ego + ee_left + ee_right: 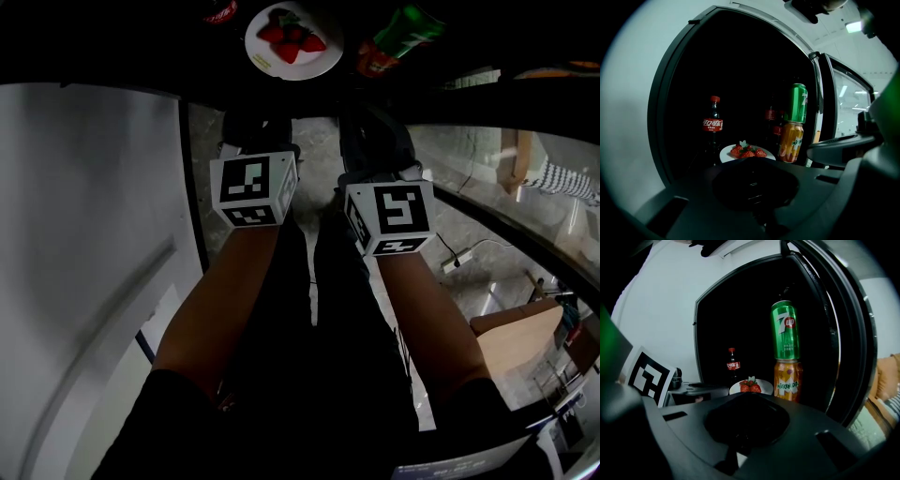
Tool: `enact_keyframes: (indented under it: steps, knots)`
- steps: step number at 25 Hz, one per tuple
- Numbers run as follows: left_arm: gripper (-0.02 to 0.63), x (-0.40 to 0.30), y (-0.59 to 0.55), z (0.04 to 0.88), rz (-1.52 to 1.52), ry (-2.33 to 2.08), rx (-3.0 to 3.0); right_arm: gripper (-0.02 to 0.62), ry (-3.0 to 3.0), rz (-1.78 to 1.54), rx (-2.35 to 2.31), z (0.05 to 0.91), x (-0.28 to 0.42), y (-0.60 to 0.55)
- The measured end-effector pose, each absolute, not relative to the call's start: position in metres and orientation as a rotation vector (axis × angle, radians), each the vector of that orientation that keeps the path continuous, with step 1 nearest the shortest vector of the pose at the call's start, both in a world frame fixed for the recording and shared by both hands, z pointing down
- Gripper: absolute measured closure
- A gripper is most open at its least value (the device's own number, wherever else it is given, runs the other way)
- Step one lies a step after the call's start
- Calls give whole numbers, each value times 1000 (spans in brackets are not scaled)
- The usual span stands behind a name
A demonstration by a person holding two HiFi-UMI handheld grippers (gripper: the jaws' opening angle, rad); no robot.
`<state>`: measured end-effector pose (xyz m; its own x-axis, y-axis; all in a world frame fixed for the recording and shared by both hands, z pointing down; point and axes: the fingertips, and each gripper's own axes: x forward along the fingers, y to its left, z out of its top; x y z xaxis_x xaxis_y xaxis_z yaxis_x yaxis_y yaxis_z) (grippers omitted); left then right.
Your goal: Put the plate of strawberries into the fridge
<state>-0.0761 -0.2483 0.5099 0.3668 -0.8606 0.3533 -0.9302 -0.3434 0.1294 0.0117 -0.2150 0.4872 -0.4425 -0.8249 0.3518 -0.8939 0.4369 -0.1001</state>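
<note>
Left gripper (253, 150), marker cube (253, 190) on top, is held out on a bare forearm (220, 300) twd the open fridge, w/ the fridge's white outer wall (84, 234) just to its left. Its own view is mostly dark housing, so can't tell if the jaws are spread or pressed together; nothing shows gripped, and the plate sits well ahead of it. Inside the dark fridge, from the left: a cola bottle (713, 129) w/ red cap and red label stands upright near the back. Next, the white plate (725, 153) of strawberries (748, 152) lies flat on the fridge shelf, just right of the bottle and nearer the front, apart from both grippers. Head view has it at top centre (323, 64). Right of the plate, an orange can (791, 142) stands upright w/ a green can (798, 103) stacked on top; more bottles behind are too dark to make out. Right gripper (375, 141), cube (389, 216) facing up, is level w/ the left one and near it, also pointed at the fridge. Its view shows the plate (765, 384) straight ahead, beside the can stack. Same there: jaws can't be made out vs. the dark body, nothing seen held. Far right, the glass fridge door (843, 108) stands swung open.
</note>
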Motion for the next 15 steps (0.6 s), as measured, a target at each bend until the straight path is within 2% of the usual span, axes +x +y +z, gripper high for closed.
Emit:
enact_keyframes:
  steps: [15]
  knots:
    - [603, -90, -236, 444, 331, -1554, 2394, 591, -2438, 351, 1554, 425, 4, -218]
